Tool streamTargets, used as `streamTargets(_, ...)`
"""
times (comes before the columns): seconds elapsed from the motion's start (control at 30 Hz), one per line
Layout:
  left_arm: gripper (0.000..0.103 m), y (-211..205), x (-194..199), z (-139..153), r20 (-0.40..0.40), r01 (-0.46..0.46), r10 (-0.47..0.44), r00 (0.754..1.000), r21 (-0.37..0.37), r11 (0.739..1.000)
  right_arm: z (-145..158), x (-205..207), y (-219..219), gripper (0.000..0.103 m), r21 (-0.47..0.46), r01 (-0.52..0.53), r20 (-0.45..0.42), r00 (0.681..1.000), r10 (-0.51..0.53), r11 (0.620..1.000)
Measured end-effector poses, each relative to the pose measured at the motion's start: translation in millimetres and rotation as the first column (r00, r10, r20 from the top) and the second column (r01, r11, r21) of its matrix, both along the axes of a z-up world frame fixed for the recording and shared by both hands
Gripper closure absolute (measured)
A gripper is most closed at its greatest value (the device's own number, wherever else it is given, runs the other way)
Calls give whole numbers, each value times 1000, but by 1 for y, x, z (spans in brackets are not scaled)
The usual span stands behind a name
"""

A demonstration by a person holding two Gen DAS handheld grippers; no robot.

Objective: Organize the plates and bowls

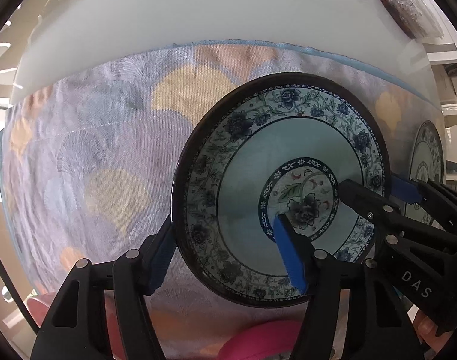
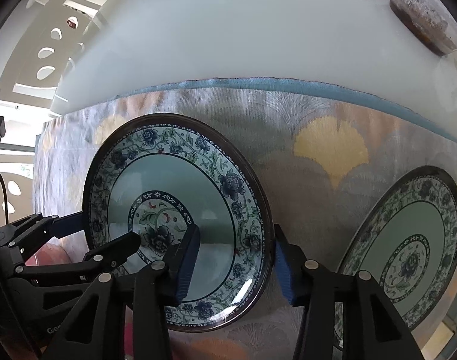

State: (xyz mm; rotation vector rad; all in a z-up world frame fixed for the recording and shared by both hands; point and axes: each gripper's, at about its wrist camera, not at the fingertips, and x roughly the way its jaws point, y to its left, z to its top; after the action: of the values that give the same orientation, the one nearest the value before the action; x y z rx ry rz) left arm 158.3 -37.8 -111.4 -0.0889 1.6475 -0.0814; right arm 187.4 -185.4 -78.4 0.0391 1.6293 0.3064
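Where the fisheye bends the scene, much is cut off: the second plate [image 2: 408, 258] shows only partly at the right edge of the right wrist view and as a thin sliver in the left wrist view, and a dark lidded container [image 2: 420, 18] on the white table [image 2: 228, 30] is clipped at the far corner. Something pink [image 1: 258, 342] under the left gripper cannot be made out.

A blue-and-white floral plate [image 1: 281, 186] sits on the patterned cloth [image 1: 93, 165], straddled at opposite rims by both tools. The left gripper [image 1: 228, 258] has one blue pad outside the plate's left rim and the other over the bowl of the plate; its jaws are spread around the rim, and whether the pads actually press the plate cannot be told. The right gripper [image 2: 234, 267] mirrors this at the plate's right rim, one pad inside, one outside, also spread wide, contact unclear. Each tool reaches in low from the near side, and each camera catches the other's black fingers over the plate.
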Motion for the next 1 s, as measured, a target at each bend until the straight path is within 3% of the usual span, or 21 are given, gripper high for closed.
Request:
streamTargets(0.47,42,10,-5,15,28,-19,19,999,1,1000,24,1,8,56,-1,8,23,1000,-8,1000)
streamTargets(1.0,42,33,-24,41,75,-75,73,995,35,997,63,2,9,56,46,-57,82,995,53,997)
